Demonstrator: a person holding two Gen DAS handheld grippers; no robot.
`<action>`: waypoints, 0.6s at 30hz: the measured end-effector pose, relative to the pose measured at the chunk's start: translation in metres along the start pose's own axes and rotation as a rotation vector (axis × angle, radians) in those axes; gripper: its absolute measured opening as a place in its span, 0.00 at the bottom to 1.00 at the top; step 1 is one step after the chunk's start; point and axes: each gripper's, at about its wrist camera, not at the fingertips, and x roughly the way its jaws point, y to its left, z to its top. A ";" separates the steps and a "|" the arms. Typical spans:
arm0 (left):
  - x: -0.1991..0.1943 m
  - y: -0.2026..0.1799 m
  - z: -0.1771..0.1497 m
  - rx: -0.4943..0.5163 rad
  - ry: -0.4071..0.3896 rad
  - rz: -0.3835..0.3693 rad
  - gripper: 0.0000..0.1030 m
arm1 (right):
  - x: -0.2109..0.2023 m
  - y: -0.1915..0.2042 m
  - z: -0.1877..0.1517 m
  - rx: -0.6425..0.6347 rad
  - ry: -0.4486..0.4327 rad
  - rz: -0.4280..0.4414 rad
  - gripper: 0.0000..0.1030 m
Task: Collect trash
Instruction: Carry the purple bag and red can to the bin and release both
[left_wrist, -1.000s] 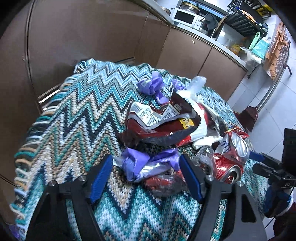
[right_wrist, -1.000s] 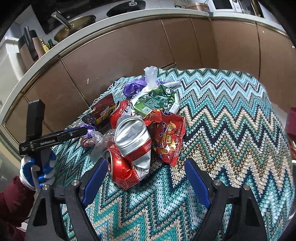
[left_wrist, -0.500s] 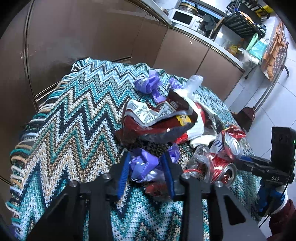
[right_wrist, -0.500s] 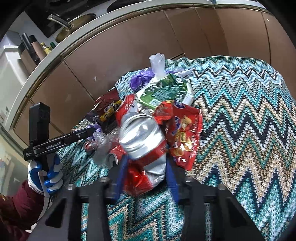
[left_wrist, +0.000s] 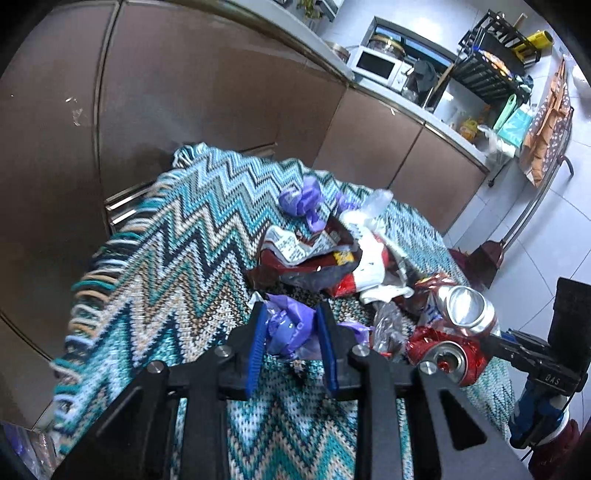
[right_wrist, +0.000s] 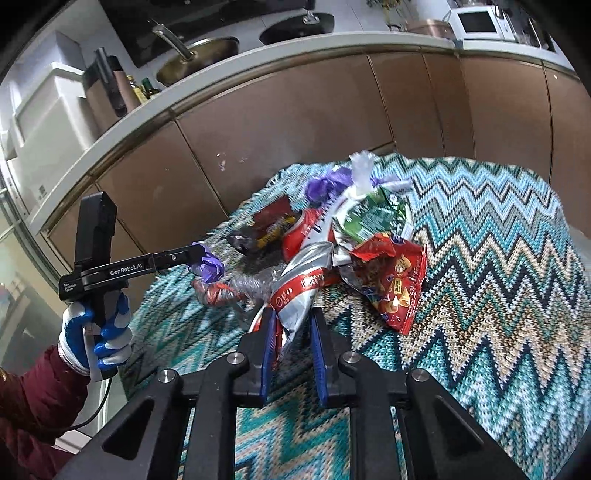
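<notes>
Purple crumpled wrapper (left_wrist: 286, 326) is now sitting pinched between the left gripper (left_wrist: 291, 325) pads, w/ jaws that were wide apart a sec ago, and lifting off the zigzag knit cloth (left_wrist: 162, 266). Right gripper (right_wrist: 291, 328) is closing on the crushed red-silver can (right_wrist: 303, 284); jaws went from wide to narrow, can flattening btwn them, raised near the table's front. Chip bags (right_wrist: 388, 273) are lying behind, far side. Gloved hand (right_wrist: 99, 328) is holding the left tool at left.
</notes>
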 end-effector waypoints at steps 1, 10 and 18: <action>-0.007 -0.002 0.001 0.002 -0.011 0.005 0.25 | -0.005 0.003 0.000 -0.005 -0.009 0.001 0.16; -0.048 -0.042 0.009 0.066 -0.071 0.001 0.25 | -0.067 0.011 -0.009 0.008 -0.117 -0.054 0.16; -0.011 -0.154 0.025 0.205 -0.013 -0.154 0.25 | -0.154 -0.047 -0.031 0.145 -0.238 -0.266 0.16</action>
